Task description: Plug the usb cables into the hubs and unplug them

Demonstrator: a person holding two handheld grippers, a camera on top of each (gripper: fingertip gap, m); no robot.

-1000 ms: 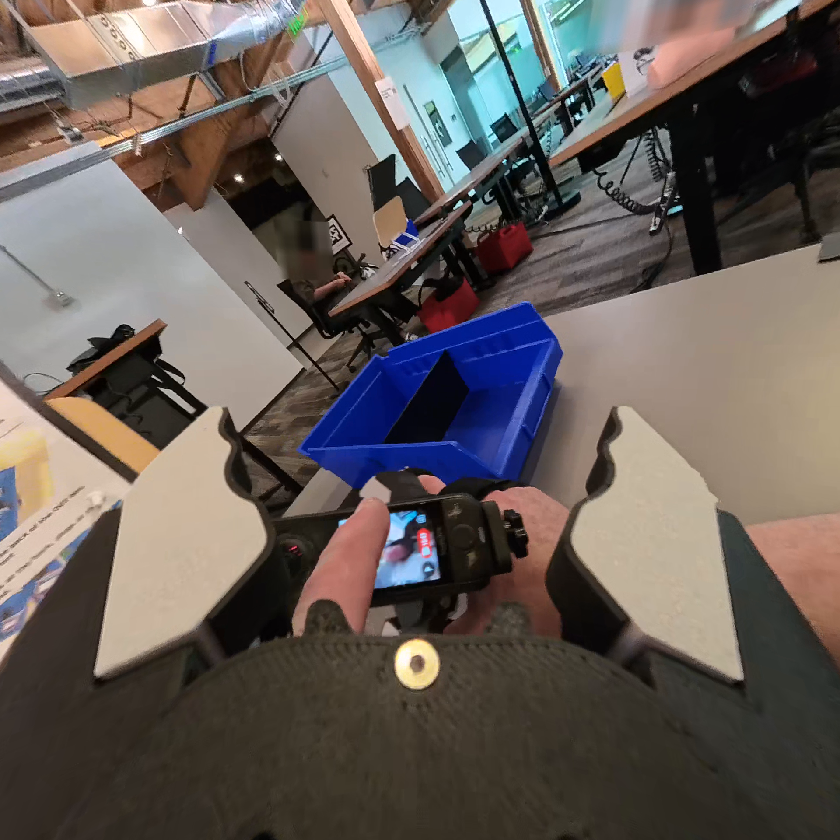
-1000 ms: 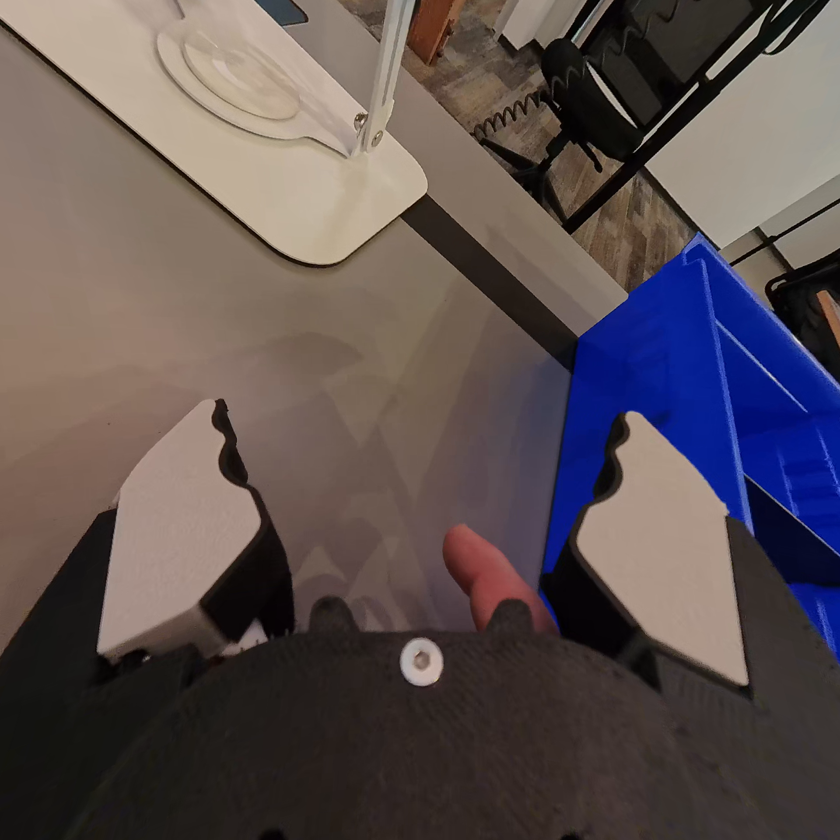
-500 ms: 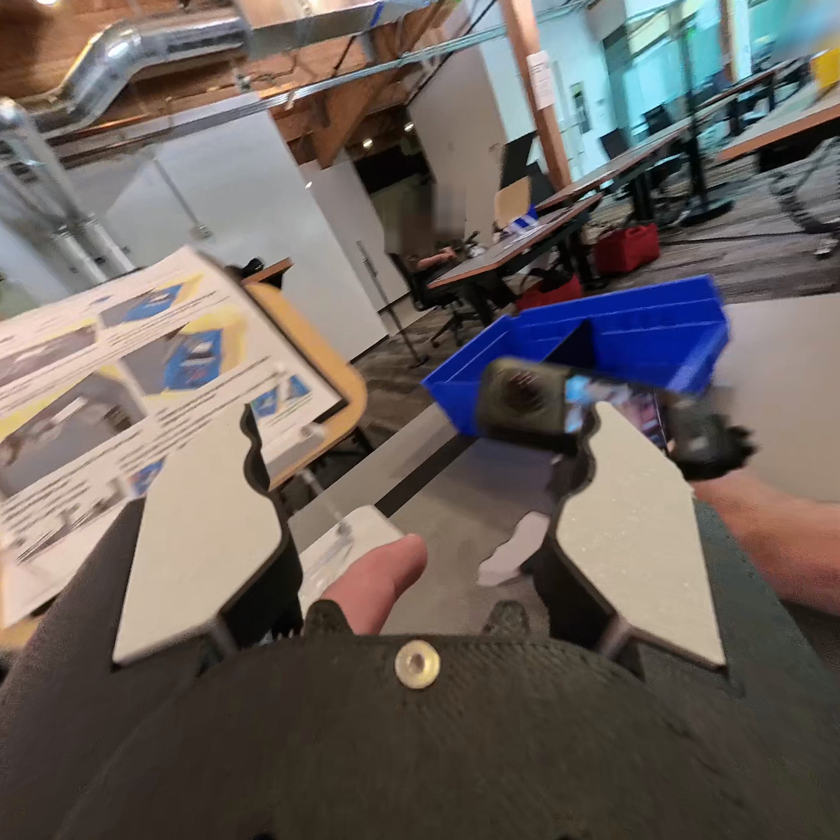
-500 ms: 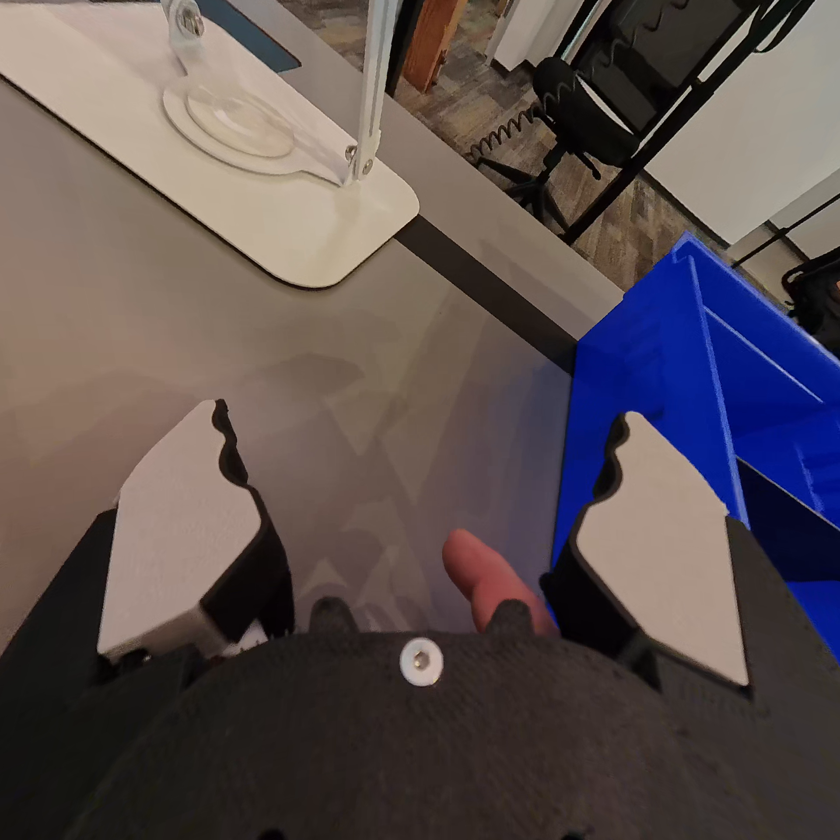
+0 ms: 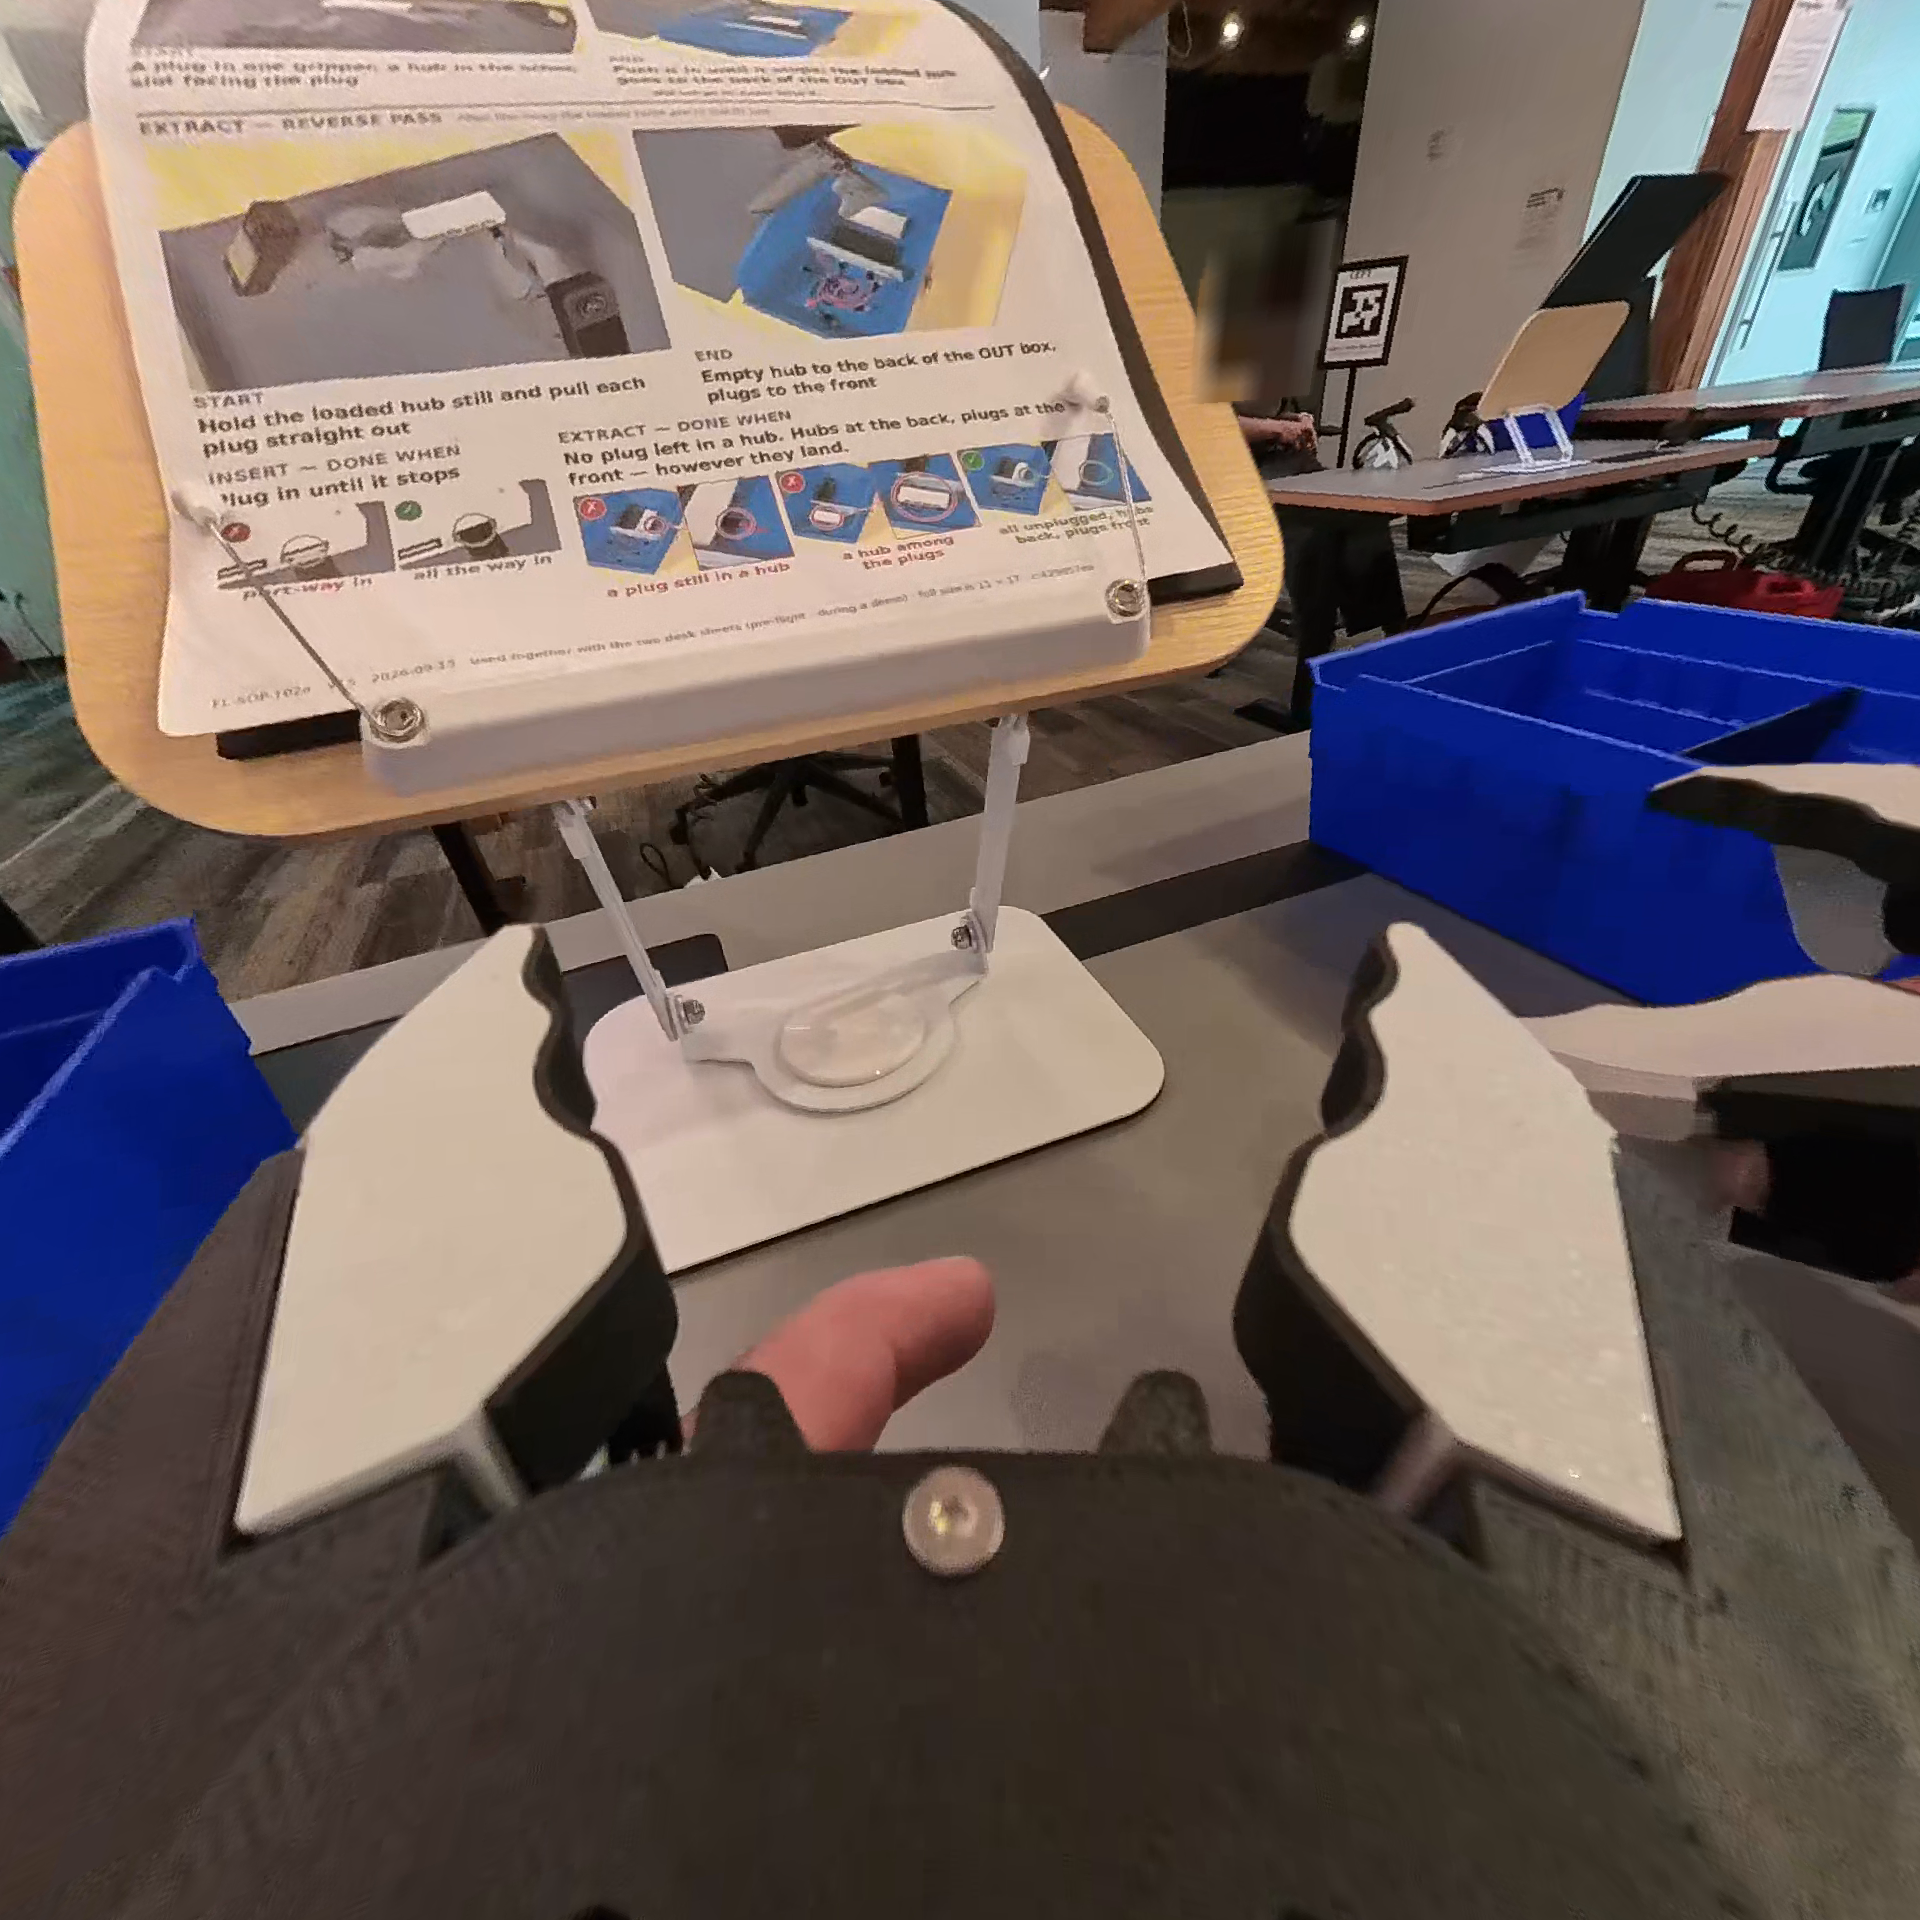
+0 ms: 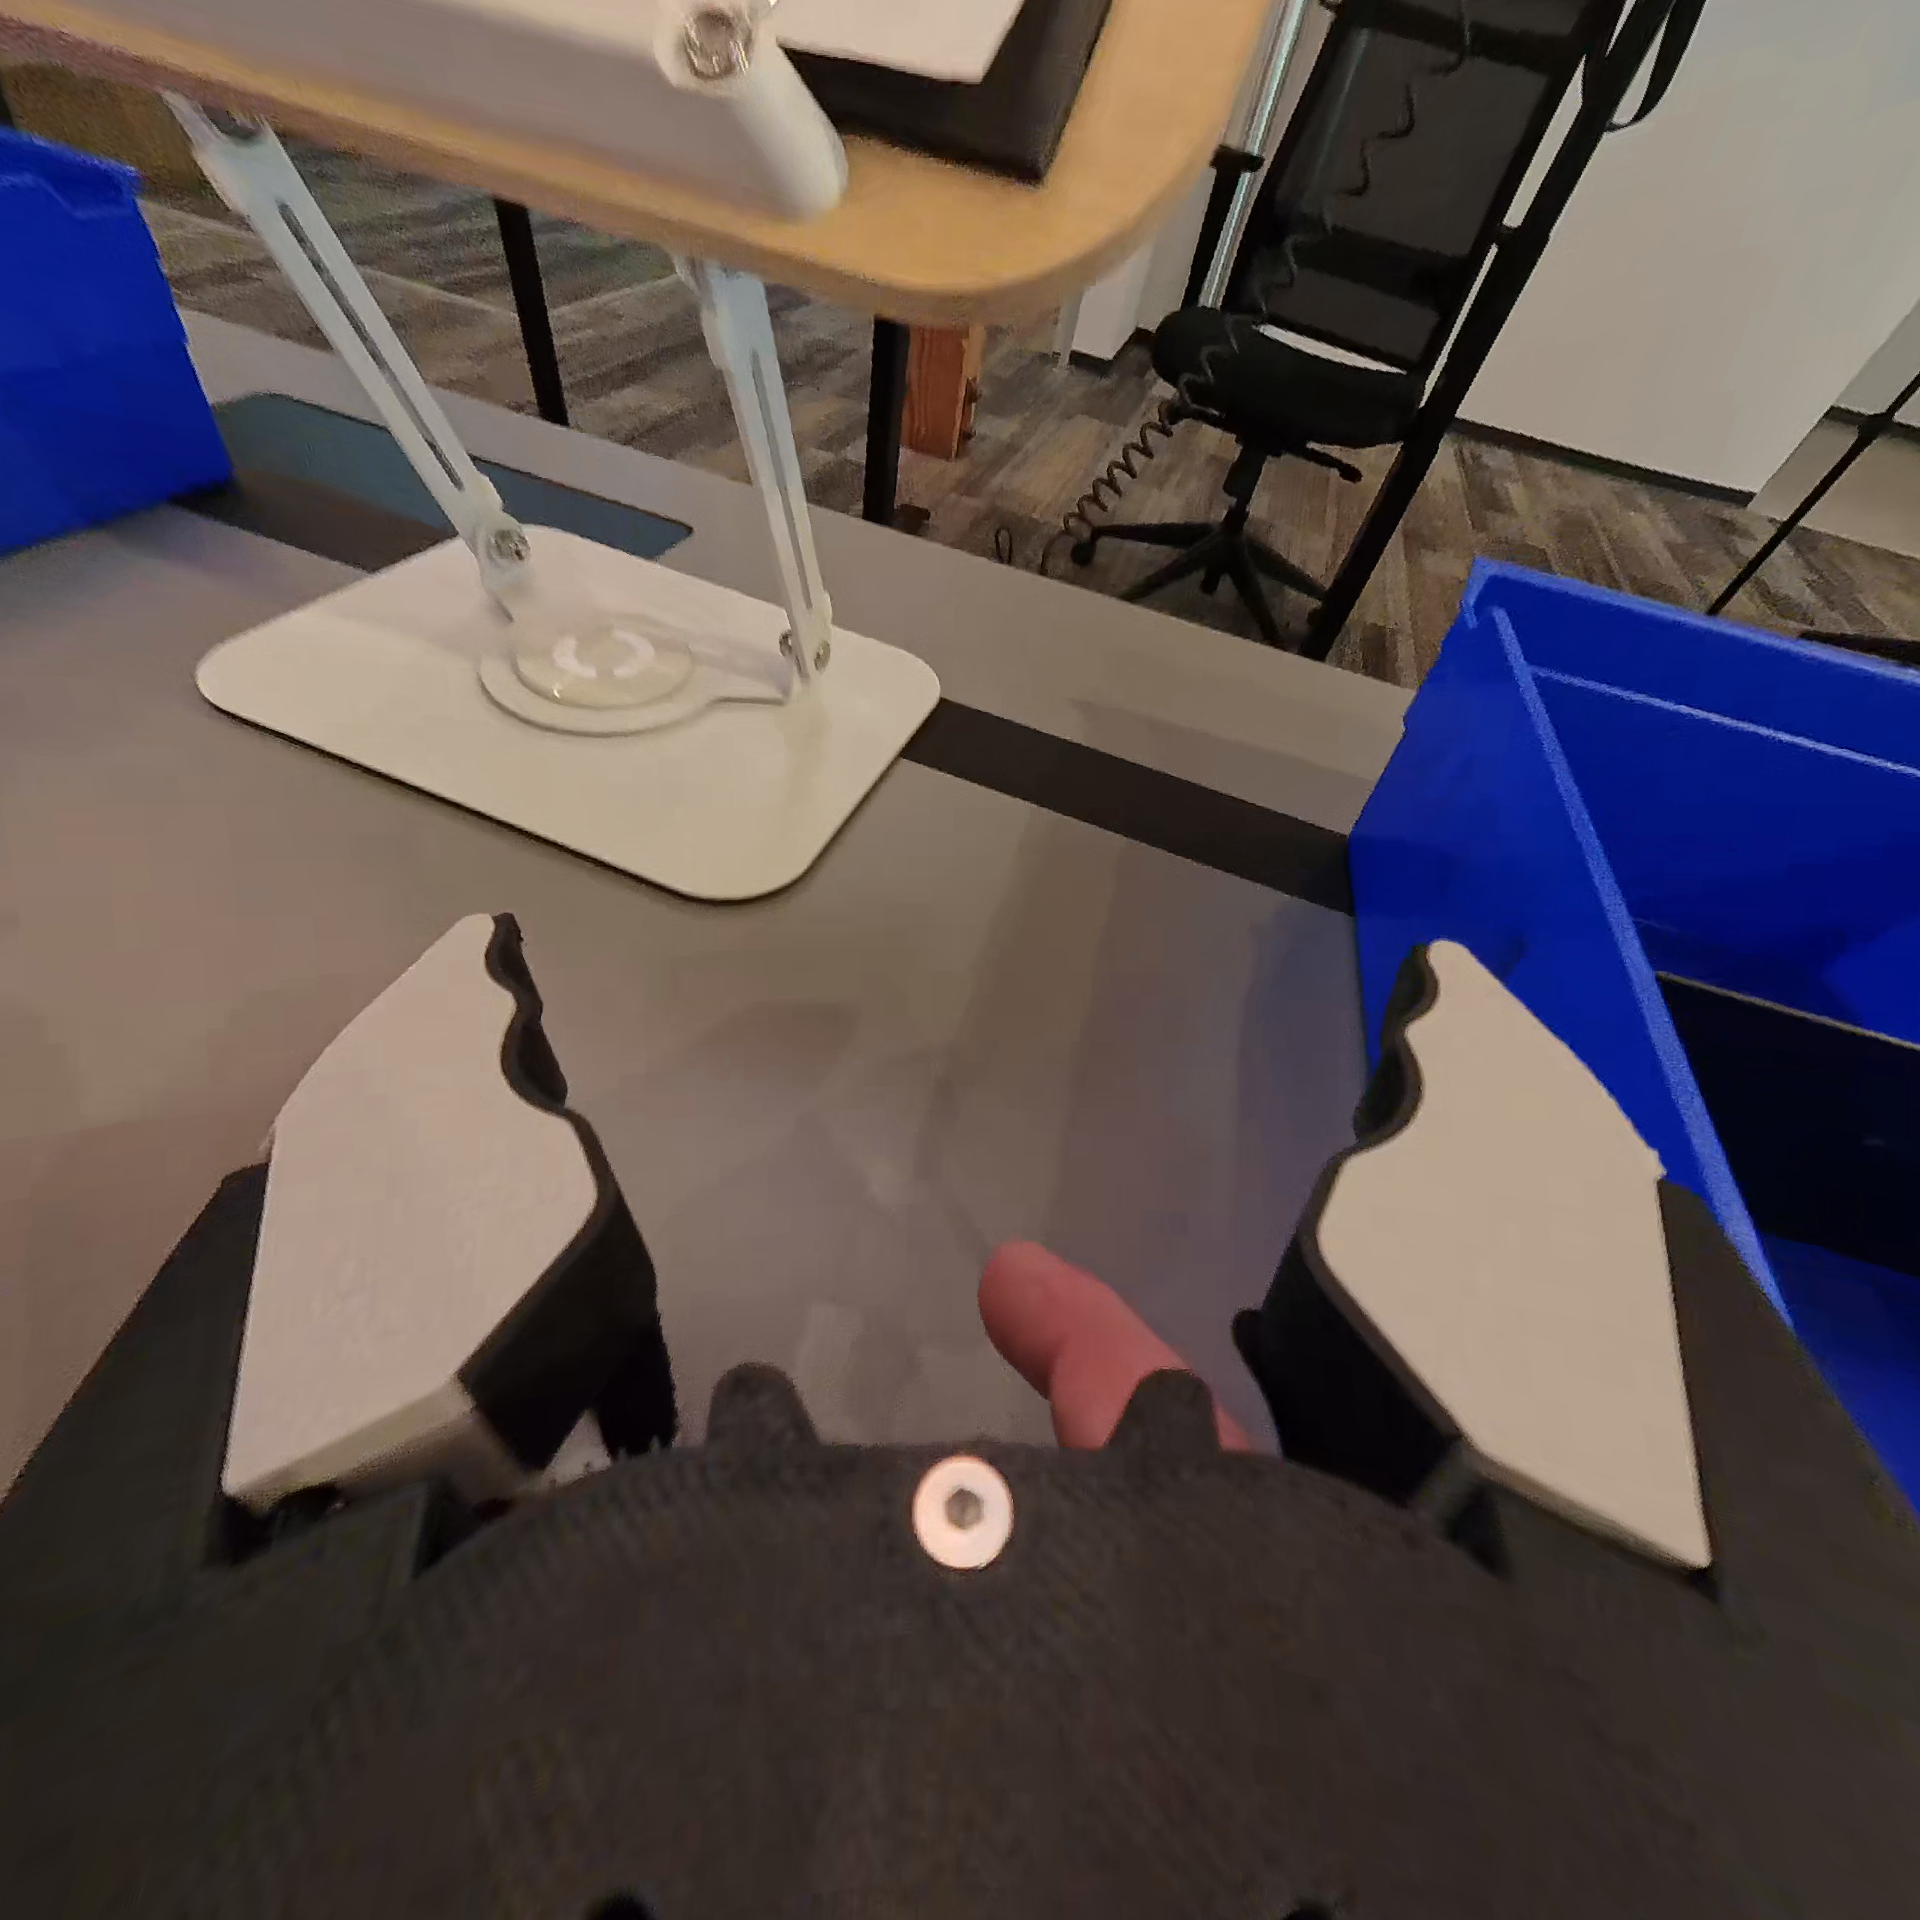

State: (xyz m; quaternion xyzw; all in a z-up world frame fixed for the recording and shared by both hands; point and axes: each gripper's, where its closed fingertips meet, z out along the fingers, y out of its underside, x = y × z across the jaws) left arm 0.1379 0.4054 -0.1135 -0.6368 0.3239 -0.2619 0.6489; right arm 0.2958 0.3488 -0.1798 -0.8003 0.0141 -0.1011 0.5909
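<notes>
the usb cables and the hubs are not showing in either view right now; the only places they could be lying are the blue bin on the right (image 6: 1621, 831), whose floor is mostly hidden behind its wall and dark divider, and the blue bin on the left (image 5: 94, 1143), of which only a corner is showing. judging by the task alone, a cable will be handling as light and floppy, so the stiff plug body is the place to be pinching, close behind the metal tip, while a hub is a small rigid block, probably smooth-sided, best clamped across its flat faces and held still so the plug is going in and coming out straight. the left gripper (image 5: 956, 945) is hanging over the grey table (image 6: 935, 1039) with its jaws spread wide and nothing between them, facing the white stand (image 5: 883, 1101) that is carrying an instruction sheet (image 5: 623, 343). the right gripper (image 6: 961, 935) is also standing wide and bare, just beside the right bin. compared with a second ago, the left view is no longer looking across the right bin toward the far desks with a hand working a small camera screen in front of it; it is now facing the stand squarely, and the right view is tilting up to take in more of the stand and both bins.
</notes>
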